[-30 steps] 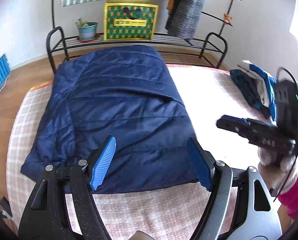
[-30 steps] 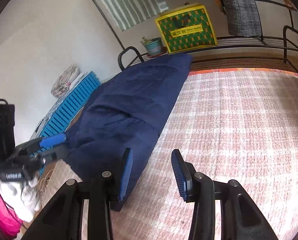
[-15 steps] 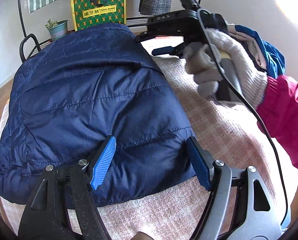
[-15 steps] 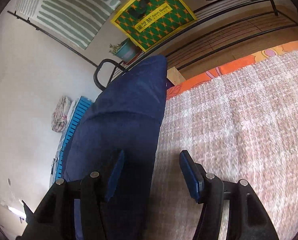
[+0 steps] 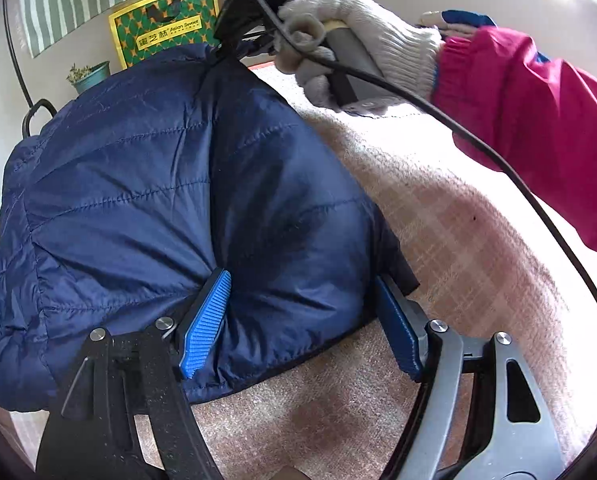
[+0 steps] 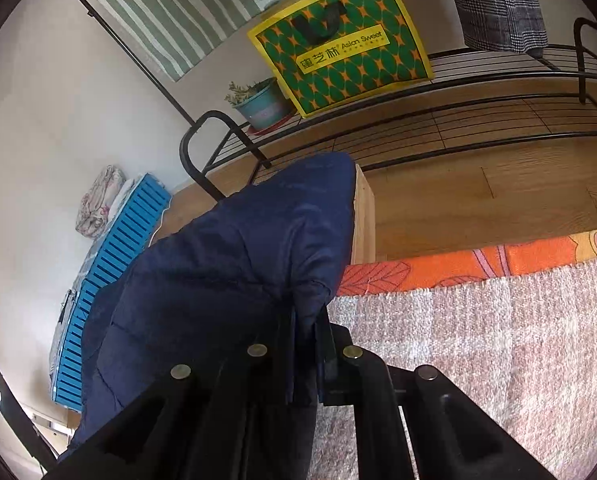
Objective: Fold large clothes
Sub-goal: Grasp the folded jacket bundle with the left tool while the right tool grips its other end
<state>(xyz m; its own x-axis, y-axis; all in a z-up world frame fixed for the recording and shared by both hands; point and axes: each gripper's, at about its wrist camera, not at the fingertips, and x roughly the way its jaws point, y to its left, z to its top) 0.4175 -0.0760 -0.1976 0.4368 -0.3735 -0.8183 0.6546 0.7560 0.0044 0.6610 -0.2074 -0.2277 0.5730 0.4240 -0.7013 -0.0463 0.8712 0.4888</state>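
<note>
While the navy quilted jacket (image 5: pixel 146 184) lies on the checked pink blanket (image 5: pixel 450 216), the right gripper (image 6: pixel 306 344) has just clamped its far corner. The left gripper (image 5: pixel 302 320) stands wide, its blue pads (image 5: pixel 206 320) straddling the near hem unclamped.

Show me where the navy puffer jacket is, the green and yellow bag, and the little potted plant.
navy puffer jacket (image 5: pixel 146 200), left wrist view, on its quilted top surface.
green and yellow bag (image 6: pixel 350 60), right wrist view, on its patterned front below the label.
potted plant (image 6: pixel 263 106), right wrist view, on the teal pot's side.
</note>
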